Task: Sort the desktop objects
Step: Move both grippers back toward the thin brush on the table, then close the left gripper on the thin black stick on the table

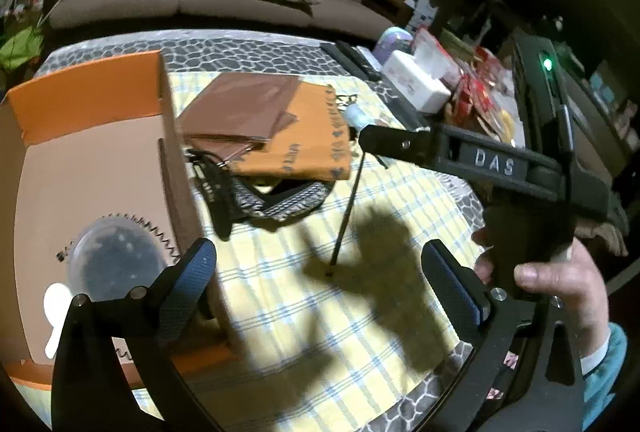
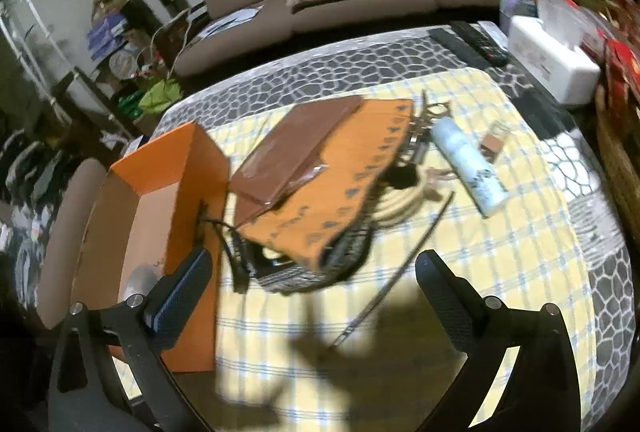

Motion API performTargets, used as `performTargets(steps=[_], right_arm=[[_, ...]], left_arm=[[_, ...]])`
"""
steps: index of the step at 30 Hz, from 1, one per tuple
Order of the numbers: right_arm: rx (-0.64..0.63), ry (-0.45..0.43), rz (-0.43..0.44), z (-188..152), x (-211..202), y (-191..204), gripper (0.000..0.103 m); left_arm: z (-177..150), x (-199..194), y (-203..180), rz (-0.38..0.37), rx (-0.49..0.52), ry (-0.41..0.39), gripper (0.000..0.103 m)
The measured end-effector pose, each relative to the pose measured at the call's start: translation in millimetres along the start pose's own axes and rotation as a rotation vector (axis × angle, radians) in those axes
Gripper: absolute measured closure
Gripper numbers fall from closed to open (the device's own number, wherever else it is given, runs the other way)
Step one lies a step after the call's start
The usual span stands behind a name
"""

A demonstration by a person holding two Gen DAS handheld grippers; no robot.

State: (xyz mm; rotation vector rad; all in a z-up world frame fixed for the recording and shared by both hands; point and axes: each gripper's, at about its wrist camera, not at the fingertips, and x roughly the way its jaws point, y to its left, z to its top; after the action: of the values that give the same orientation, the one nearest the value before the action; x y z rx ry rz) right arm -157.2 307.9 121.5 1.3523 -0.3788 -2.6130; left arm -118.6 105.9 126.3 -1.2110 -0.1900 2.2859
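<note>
Left gripper: jaws wide apart, holding nothing.
Right gripper: also apart, empty.
Orange box: already held a clear lid.
Beside box: thin rod, folded cloths, white tube were not yet sorted.
</note>
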Motion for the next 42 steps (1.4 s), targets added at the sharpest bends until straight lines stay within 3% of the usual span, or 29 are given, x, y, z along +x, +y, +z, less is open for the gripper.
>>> performTargets(steps=[13, 20, 24, 26, 29, 31, 35, 36, 42], right_arm=[[0.121, 0.024, -0.02, -3, -8, -65, 0.001], [0.129, 0.038, -0.012, -7, -11, -80, 0.015], [0.131, 0.044, -0.008, -10, -12, -87, 0.02], [0.129, 0.048, -0.011, -11, -12, -89, 0.02], [0.134, 0.056, -0.012, -13, -11, -93, 0.022], [0.14, 0.064, -0.01, -14, -9, -95, 0.023], [0.143, 0.082, 0.004, -16, -4, -95, 0.023], [0.145, 0.088, 0.009, -17, -2, -94, 0.023], [0.154, 0.141, 0.032, -24, 14, -91, 0.024]], left_arm=[[-24, 55, -59, 0.062, 0.213, 0.039, 0.001], [-33, 93, -63, 0.091, 0.248, 0.065, 0.013], [-38, 115, -62, 0.107, 0.263, 0.091, 0.037], [-42, 124, -60, 0.122, 0.267, 0.113, 0.039], [-47, 136, -60, 0.127, 0.274, 0.149, 0.053], [-52, 143, -60, 0.131, 0.284, 0.178, 0.067], [-54, 143, -61, 0.152, 0.293, 0.169, 0.08], [-54, 142, -59, 0.15, 0.285, 0.17, 0.095], [-52, 137, -56, 0.125, 0.241, 0.169, 0.098]])
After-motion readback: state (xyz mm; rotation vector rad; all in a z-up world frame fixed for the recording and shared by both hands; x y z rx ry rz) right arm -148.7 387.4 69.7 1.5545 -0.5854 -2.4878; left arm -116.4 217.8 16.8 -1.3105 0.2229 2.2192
